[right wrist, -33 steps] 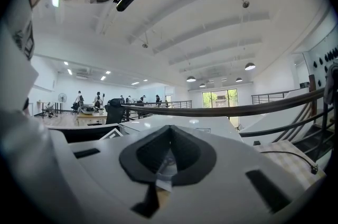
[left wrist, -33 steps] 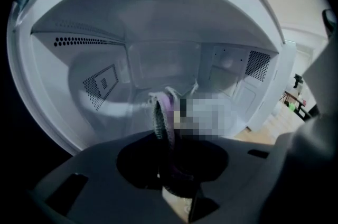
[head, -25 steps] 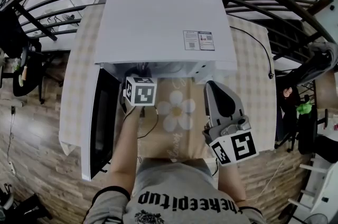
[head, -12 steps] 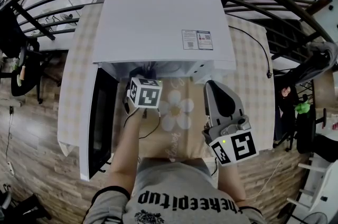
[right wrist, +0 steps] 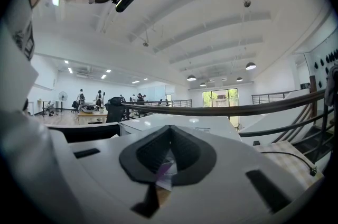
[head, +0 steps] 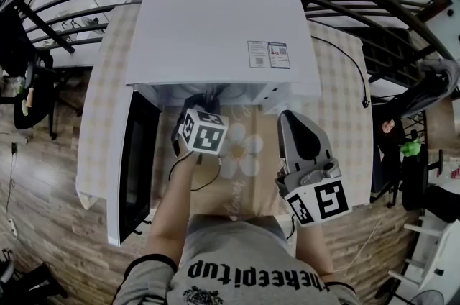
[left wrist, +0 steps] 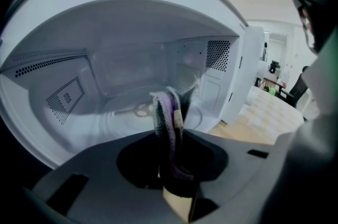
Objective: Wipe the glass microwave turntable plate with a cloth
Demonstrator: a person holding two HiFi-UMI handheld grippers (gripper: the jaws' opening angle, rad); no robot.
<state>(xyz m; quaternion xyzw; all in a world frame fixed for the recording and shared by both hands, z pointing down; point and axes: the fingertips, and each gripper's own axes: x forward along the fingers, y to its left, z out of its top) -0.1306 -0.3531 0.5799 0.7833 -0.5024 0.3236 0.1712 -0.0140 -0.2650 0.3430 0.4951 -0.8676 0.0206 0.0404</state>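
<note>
- Stands on a wood-plank floor, with a pale checked cloth spread over the whole table.
- Carries a white microwave toward the rear, with its door swung open on the left.
- Bears a beige flower-printed mat lying flat in front of the microwave's opening, reaching the near edge.
- Holds a black cable curving across the cloth to the right of the microwave.
</note>
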